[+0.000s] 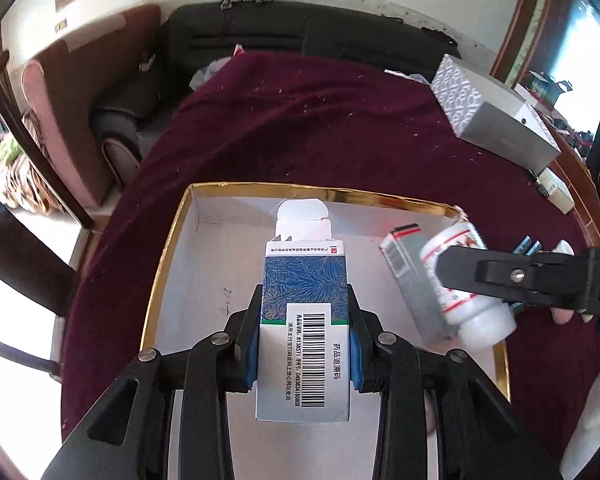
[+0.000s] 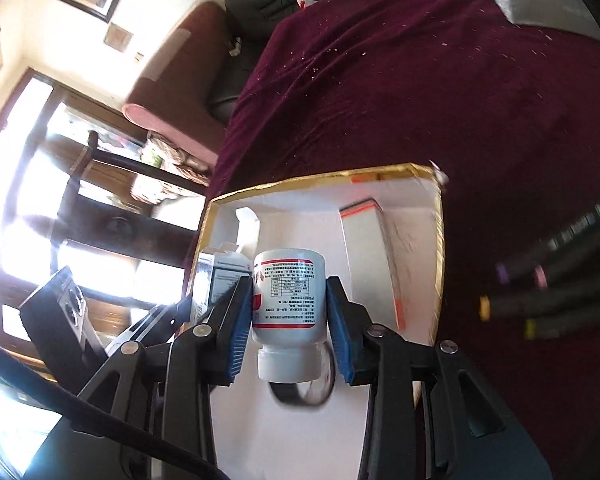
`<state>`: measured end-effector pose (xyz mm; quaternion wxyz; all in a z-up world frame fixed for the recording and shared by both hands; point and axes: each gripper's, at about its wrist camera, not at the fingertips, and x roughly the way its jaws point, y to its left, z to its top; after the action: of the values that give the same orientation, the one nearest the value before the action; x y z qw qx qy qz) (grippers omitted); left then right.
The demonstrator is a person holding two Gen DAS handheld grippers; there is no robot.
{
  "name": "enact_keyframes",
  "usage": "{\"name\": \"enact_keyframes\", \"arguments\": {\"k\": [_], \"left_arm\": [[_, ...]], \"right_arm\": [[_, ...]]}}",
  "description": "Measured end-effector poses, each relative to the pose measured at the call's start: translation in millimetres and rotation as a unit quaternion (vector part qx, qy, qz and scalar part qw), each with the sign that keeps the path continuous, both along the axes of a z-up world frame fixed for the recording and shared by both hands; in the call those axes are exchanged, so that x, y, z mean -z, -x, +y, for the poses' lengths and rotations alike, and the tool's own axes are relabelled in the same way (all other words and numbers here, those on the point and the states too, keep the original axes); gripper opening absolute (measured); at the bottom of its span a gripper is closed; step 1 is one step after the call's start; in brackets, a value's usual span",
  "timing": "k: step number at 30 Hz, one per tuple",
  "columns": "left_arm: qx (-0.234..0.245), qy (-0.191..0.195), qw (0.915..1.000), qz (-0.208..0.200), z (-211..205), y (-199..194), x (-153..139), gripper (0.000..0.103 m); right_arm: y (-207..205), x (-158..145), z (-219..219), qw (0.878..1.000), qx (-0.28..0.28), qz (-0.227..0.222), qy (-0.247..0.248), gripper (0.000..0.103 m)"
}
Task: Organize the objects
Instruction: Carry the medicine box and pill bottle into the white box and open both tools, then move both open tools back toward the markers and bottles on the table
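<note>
Left gripper: blue pads clamped on sides of medicine carton, barcode face up, end flap open, held over the gold-rimmed tray. Right gripper: clenched on body of white pill bottle, cap toward camera, over same tray beside a grey-and-red carton lying inside. Judged handling: carton light, thin card, crushes w/ excess squeeze; grip mid-length on the narrow sides, away from open flap. Bottle rigid, smooth plastic, may slip or roll; hold at label, not cap. Markers lie on maroon cloth outside tray; silver box farther off.
</note>
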<state>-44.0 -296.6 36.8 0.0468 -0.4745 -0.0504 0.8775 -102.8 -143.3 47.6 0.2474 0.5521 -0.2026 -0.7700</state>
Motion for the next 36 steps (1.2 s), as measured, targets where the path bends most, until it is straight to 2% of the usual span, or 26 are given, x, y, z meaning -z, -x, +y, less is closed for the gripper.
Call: {"name": "enact_keyframes", "arguments": {"k": [6,13,18,21,24,27,31,33,36], "left_arm": [[-0.004,-0.013,0.9998,-0.011,-11,14,14,0.029],[-0.010,-0.026,0.9996,-0.006,-13,23,21,0.029],[-0.022,-0.068,0.9973,-0.019,-20,26,23,0.032],[-0.033,-0.074,0.9967,-0.009,-25,22,15,0.032],[-0.045,-0.085,0.9953,0.004,-32,12,0,0.032],[-0.058,-0.116,0.9912,0.027,-43,-10,-16,0.035],[-0.073,-0.150,0.9847,0.052,-60,-51,-30,0.041],[-0.075,-0.155,0.9831,0.062,-66,-69,-32,0.041],[-0.078,-0.150,0.9829,0.073,-71,-90,-36,0.041]], "right_arm": [[12,19,-13,1.000,-0.005,-0.013,-0.020,0.034],[13,25,-10,0.999,0.000,-0.004,-0.042,0.034],[14,18,2,1.000,0.016,0.005,-0.025,0.040],[6,0,8,0.999,0.020,0.029,-0.029,0.045],[-11,-20,17,0.998,0.006,0.054,-0.025,0.050],[-35,-25,22,0.999,-0.022,0.043,0.011,0.053],[-54,-17,19,0.999,-0.037,0.018,0.028,0.054],[-60,-9,12,0.998,-0.043,0.005,0.034,0.054],[-61,2,-7,0.999,-0.046,-0.002,0.012,0.054]]}}
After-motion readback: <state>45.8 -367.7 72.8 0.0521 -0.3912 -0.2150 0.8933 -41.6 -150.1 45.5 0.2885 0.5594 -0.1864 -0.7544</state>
